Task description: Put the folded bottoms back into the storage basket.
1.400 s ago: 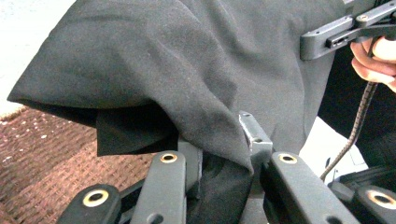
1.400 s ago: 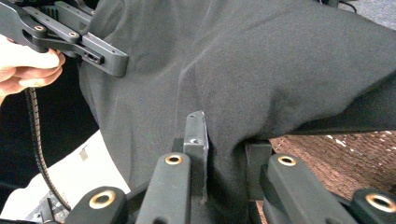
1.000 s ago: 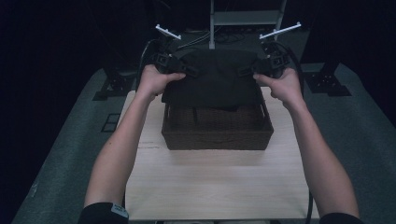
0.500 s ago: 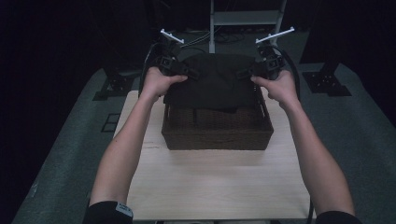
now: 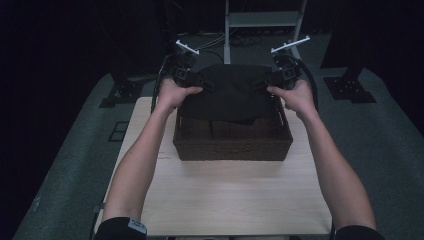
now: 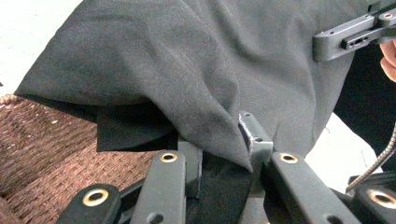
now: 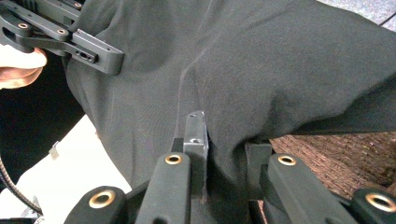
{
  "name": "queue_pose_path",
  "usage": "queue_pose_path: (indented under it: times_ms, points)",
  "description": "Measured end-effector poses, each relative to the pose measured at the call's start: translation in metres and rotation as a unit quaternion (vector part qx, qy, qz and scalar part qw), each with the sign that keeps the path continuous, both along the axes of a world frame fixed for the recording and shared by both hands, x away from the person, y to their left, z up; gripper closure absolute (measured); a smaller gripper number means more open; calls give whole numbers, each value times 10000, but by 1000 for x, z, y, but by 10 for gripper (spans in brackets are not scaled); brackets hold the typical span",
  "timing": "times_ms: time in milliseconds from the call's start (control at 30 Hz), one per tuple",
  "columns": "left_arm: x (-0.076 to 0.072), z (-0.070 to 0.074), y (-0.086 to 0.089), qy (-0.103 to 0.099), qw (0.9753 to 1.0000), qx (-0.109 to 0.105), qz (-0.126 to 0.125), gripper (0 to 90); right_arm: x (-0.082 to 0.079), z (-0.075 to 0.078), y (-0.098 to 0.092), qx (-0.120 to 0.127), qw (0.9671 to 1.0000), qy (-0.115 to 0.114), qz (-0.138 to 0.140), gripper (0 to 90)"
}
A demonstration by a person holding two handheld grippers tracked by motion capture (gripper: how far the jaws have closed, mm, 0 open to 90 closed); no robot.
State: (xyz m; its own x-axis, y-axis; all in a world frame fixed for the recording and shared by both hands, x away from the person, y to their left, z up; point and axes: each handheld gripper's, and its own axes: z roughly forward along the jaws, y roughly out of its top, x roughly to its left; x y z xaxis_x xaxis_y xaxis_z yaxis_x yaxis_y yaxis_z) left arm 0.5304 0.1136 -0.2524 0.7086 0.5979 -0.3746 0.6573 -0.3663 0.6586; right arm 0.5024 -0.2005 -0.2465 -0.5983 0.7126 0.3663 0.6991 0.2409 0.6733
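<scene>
We've got the left gripper [image 5: 207,84] and right gripper [image 5: 260,83] each clamped on the dark cloth [image 5: 232,97]; it's soft, light and floppy, so holding opposite edges seems best.

Legible markings: none.

No text, label, brand, number or sign can be read on the dark cloth [image 5: 231,97], the woven basket [image 5: 232,142], the counter [image 5: 230,200] or either gripper body. A small pale patch on the dark cuff [image 5: 136,226] at the person's left wrist may be a tag, but it is too small to read.
</scene>
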Motion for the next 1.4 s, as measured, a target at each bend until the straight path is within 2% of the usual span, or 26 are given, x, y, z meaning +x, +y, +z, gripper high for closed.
queue_pose_path:
  times_ms: [33,267,600,933,1200,1400]
  points:
    - [1,-3,-1,35,10000,12,-3,738,2,-5,-1,-8,10000,61,-16,759]
    - [3,-12,-1,72,10000,-38,57,738,4,-12,-3,46,9999,130,-42,759]
    - [4,-18,-6,86,9999,26,61,738,6,-21,-6,65,9998,188,-91,759]
    - [7,-35,-7,193,9997,-37,116,738,8,-32,-8,22,9995,278,-118,759]
    - [8,-41,-8,232,9997,37,102,737,10,-42,-7,-36,9992,368,-139,759]
    - [8,-50,-6,285,9994,-49,164,737,12,-45,-7,-54,9992,386,-128,759]
